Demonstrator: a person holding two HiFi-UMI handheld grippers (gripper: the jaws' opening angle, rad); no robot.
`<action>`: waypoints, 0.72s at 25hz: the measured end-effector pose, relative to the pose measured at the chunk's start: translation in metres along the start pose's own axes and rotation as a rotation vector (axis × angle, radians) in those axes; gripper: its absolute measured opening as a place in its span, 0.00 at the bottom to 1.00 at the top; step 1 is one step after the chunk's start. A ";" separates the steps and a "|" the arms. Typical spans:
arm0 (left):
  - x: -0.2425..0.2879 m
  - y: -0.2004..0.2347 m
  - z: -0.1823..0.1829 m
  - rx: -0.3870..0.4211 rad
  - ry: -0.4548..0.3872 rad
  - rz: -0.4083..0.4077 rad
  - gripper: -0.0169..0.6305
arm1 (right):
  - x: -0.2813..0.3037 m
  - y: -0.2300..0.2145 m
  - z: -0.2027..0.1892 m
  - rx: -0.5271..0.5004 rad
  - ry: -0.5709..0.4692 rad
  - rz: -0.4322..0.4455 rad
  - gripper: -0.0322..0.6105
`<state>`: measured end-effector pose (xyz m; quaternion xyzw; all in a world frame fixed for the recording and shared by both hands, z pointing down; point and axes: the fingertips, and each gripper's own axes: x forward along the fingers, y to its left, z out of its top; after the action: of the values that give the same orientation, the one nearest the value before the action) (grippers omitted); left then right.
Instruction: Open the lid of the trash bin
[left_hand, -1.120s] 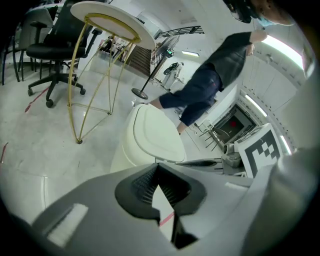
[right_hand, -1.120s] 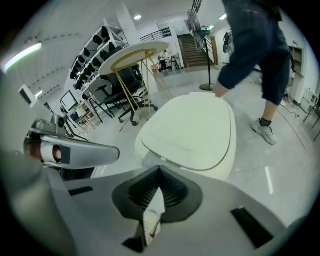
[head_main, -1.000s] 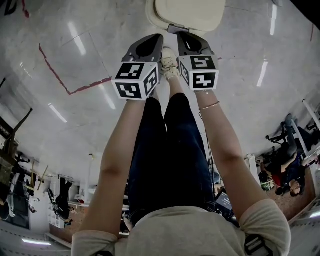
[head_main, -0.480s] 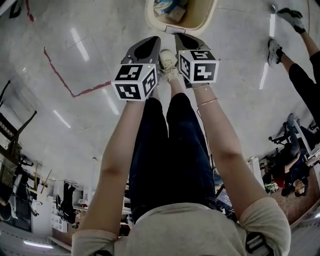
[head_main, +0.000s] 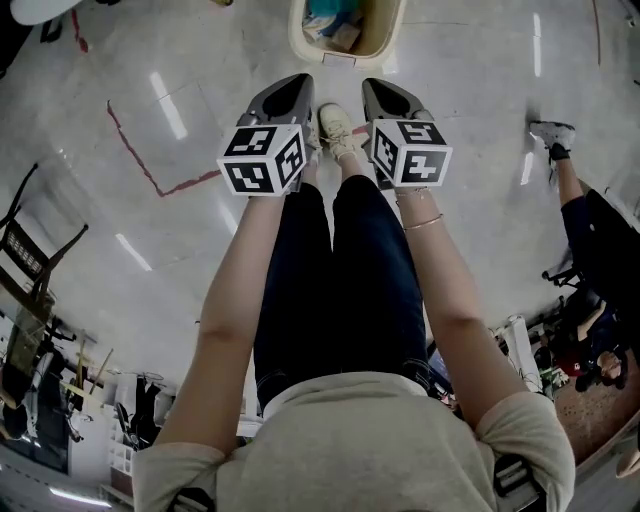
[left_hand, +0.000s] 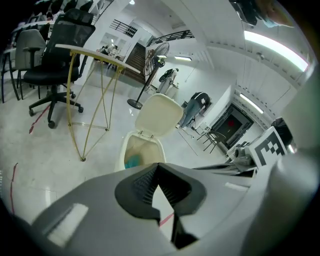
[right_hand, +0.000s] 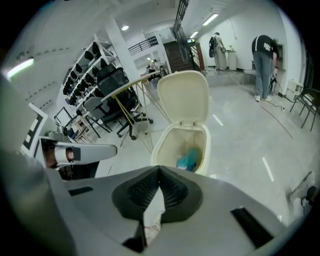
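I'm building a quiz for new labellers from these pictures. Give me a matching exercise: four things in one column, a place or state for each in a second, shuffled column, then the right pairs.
Things
1. lid
2. bin
3. shoe
4. left gripper

States
A. jaws together, empty
B. raised upright
C. holds blue rubbish
D. worn by the person

Pairs: 1-B, 2-C, 3-D, 4-A

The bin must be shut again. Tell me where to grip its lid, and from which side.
I'd pinch the lid at its free top edge, from above: it stands upright, hinged at the rear rim of the trash bin, leaving that edge clear.
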<state>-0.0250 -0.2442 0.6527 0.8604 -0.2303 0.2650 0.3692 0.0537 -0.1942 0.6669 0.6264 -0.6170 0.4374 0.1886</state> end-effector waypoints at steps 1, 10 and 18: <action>-0.006 -0.004 0.004 0.004 0.000 -0.004 0.04 | -0.010 0.002 0.002 0.002 -0.005 0.001 0.06; -0.073 -0.063 0.048 0.086 -0.033 -0.092 0.04 | -0.101 0.016 0.060 0.049 -0.161 -0.023 0.06; -0.120 -0.128 0.089 0.201 -0.072 -0.162 0.04 | -0.167 0.063 0.125 -0.104 -0.262 0.018 0.06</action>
<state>-0.0135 -0.2081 0.4595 0.9178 -0.1457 0.2249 0.2928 0.0578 -0.2002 0.4485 0.6620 -0.6638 0.3208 0.1348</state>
